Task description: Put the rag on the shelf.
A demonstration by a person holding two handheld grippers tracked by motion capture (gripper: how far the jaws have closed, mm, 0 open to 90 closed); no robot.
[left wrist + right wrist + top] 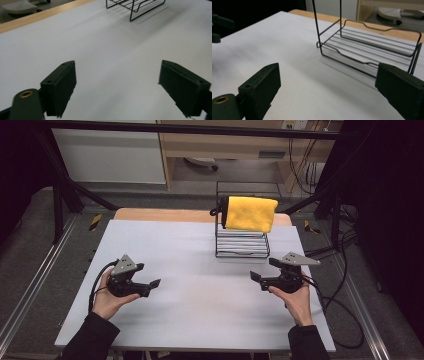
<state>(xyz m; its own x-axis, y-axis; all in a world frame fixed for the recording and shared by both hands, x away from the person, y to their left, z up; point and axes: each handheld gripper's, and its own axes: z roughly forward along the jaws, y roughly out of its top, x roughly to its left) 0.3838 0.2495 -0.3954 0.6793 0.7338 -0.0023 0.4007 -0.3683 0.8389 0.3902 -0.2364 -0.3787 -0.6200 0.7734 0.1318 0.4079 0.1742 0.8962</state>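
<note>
Over the top bar of the black wire rack [242, 245], at the far side of the white table [190, 290], hung the yellow cloth [249, 213]. Nothing held it. The right gripper [265, 272] was nearer to it, and the left gripper [150, 279] was well apart, low over the table. Both had their jaws wide apart with nothing between them. To do it well, I'd say one should pinch the cloth's hanging edge, not the wire. I saw no writing to read.
</note>
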